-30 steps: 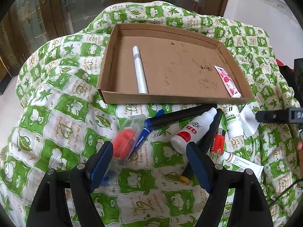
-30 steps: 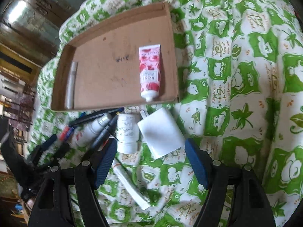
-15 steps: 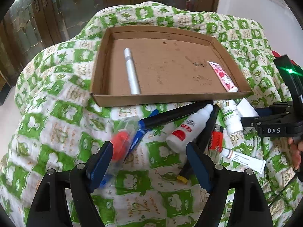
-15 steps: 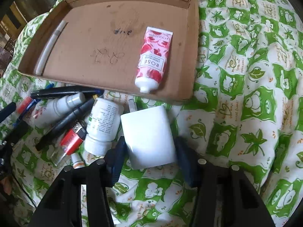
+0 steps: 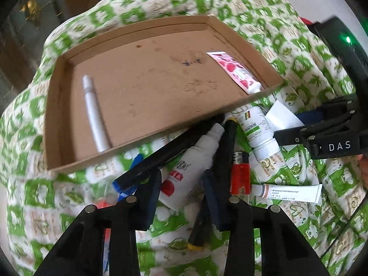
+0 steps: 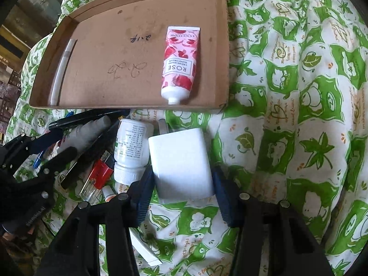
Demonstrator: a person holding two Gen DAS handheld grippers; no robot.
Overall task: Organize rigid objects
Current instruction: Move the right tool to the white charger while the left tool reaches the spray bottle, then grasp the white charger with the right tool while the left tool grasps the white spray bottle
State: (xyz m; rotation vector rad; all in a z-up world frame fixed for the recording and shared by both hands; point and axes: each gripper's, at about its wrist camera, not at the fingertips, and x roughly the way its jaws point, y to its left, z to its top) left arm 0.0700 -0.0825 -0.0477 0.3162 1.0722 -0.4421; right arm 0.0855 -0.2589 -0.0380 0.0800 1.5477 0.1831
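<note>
A cardboard tray lies on a green-and-white cloth. It holds a white pen and a pink rose hand-cream tube. In front of it lies a pile. My left gripper has its pads around a white squeeze bottle with a red label, its jaws narrowed on it. My right gripper has its pads against both sides of a white charger block.
The pile also holds a white medicine bottle, a red lighter, black markers, a blue pen and a small ointment tube. The cloth drapes off to the right.
Both grippers moved forward and down onto the pile. The left jaws narrowed around the squeeze bottle. The right jaws closed in on the charger block.
</note>
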